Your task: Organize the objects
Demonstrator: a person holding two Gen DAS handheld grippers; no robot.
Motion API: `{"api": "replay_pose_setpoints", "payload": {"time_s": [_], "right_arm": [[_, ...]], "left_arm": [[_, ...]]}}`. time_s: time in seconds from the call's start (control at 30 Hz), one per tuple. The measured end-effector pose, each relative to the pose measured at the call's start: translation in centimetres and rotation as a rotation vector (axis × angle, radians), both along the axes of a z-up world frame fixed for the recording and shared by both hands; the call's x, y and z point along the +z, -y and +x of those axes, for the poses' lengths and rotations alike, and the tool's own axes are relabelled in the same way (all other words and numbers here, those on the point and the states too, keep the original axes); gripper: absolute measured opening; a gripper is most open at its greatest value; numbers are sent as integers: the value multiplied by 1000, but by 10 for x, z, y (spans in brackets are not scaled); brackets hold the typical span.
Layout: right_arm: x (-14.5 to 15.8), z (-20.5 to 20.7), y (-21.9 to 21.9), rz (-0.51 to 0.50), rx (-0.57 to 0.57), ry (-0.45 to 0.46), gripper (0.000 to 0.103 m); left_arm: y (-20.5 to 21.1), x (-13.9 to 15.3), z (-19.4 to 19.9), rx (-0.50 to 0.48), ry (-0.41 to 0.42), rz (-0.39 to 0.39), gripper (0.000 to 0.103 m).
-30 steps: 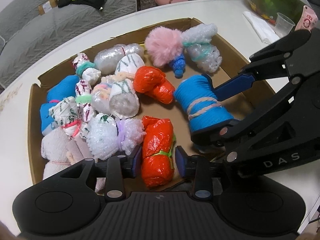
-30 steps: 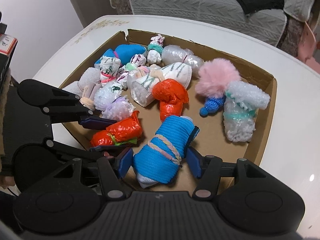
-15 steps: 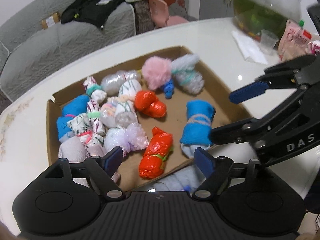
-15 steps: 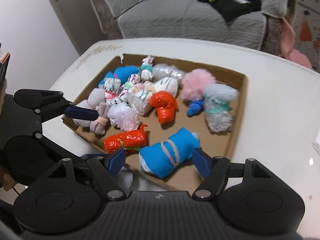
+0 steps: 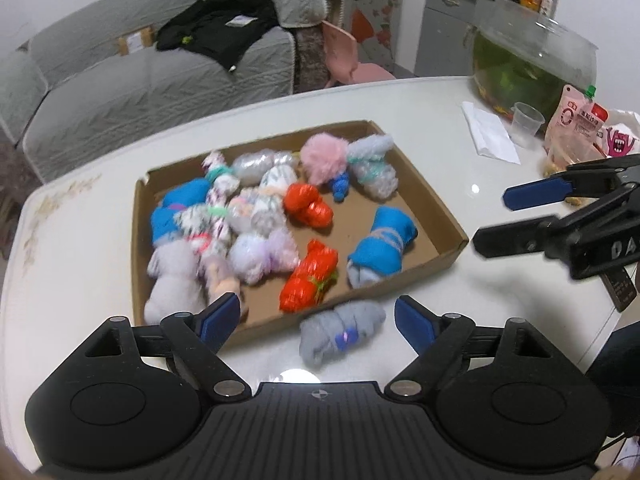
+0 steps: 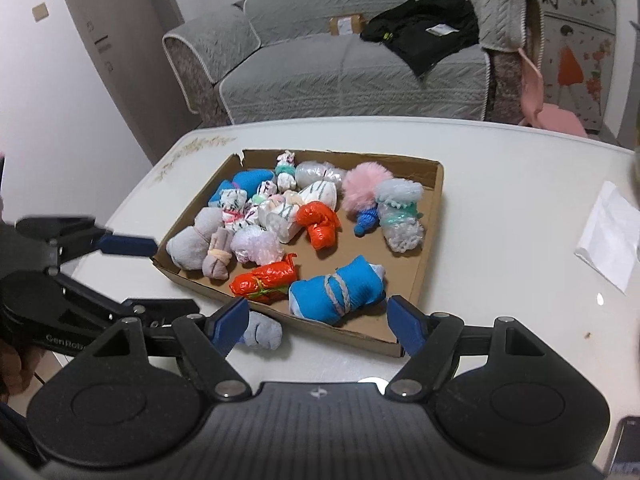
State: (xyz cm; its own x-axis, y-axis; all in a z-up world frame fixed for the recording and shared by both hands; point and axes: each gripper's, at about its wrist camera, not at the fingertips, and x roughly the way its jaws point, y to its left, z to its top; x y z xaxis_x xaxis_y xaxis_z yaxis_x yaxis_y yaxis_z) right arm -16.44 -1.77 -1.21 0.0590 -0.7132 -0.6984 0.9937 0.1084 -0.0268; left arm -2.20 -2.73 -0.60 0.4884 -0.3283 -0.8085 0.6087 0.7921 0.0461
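While our left gripper (image 5: 318, 320) and right gripper (image 6: 316, 322) hang over the near edge of the white tabletop (image 5: 460, 128), their jaws have just been opening and stand apart with nothing gripped. Closest to us, a grey bundle (image 5: 340, 334) lies on the tabletop just outside the cardboard tray (image 5: 452, 224). Inside the tray, an orange bundle (image 5: 310, 282) and a blue bundle (image 5: 380, 250) lie near the front wall, with a pink pompom (image 5: 324, 158) at the back.
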Motion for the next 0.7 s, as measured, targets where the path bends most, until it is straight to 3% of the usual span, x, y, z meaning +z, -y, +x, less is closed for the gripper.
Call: {"api": "replay_pose_setpoints", "payload": {"time_s": [0.27,0.37,0.7], "right_arm": [[-8,5,-3,32,-2,-18,74],[-11,7,-3,51,-8,-16,75],[-35,22,7,104,-26,17,75]], "left_arm": [[-33,-26,-18,60,-37,44,91],[-31,-40,-22,46,-23,91,91],[-34,-56,-19,66,-5,124,92]]}}
